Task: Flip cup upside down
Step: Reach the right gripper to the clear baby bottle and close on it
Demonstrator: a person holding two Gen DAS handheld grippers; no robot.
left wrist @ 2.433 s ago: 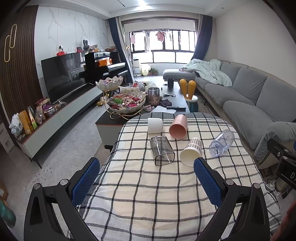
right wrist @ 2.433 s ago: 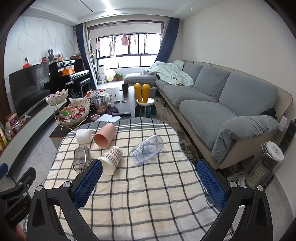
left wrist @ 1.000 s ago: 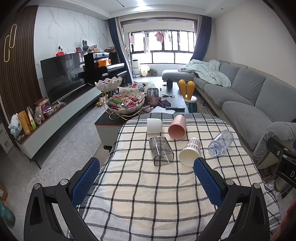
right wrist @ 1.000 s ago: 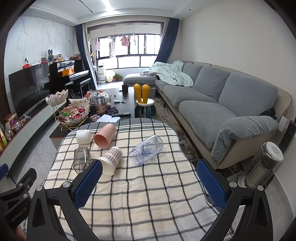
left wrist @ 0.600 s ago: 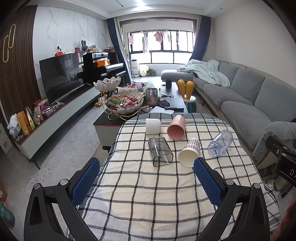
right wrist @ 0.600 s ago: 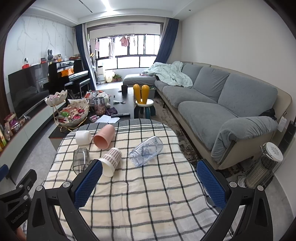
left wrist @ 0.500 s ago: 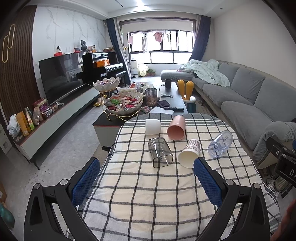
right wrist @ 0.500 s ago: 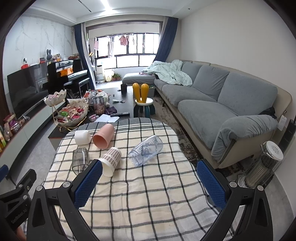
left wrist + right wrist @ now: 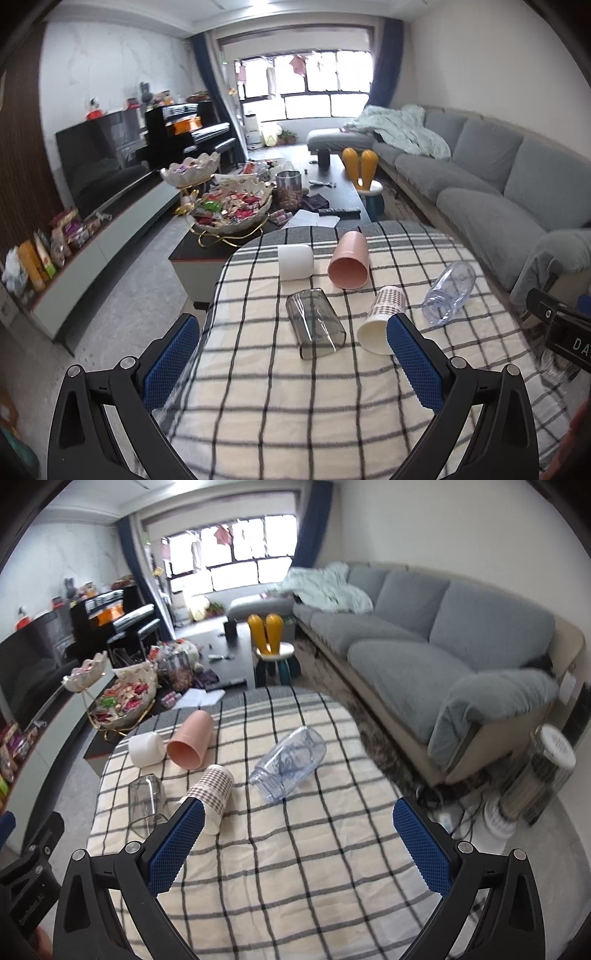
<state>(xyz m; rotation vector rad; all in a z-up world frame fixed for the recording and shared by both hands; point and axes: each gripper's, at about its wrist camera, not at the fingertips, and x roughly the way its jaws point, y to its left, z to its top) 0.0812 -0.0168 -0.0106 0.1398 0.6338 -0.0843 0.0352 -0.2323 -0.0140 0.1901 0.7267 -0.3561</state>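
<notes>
- Left gripper [image 9: 291,358] spread wide, gripping nothing, above the near part of the checked table [image 9: 295,413].
- Right gripper [image 9: 295,838] — just as wide, empty too.
- Five cups lie on their sides toward the far edge: white cup [image 9: 295,262], pink cup [image 9: 349,264], smoky glass [image 9: 316,324], checked paper cup [image 9: 382,320], clear bottle-like cup [image 9: 448,293] — blurry, probably plastic.

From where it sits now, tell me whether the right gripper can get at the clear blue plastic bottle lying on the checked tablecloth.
Probably yes: the right gripper has its jaws wide open, and only bare cloth lies before the clear blue plastic bottle.
</notes>
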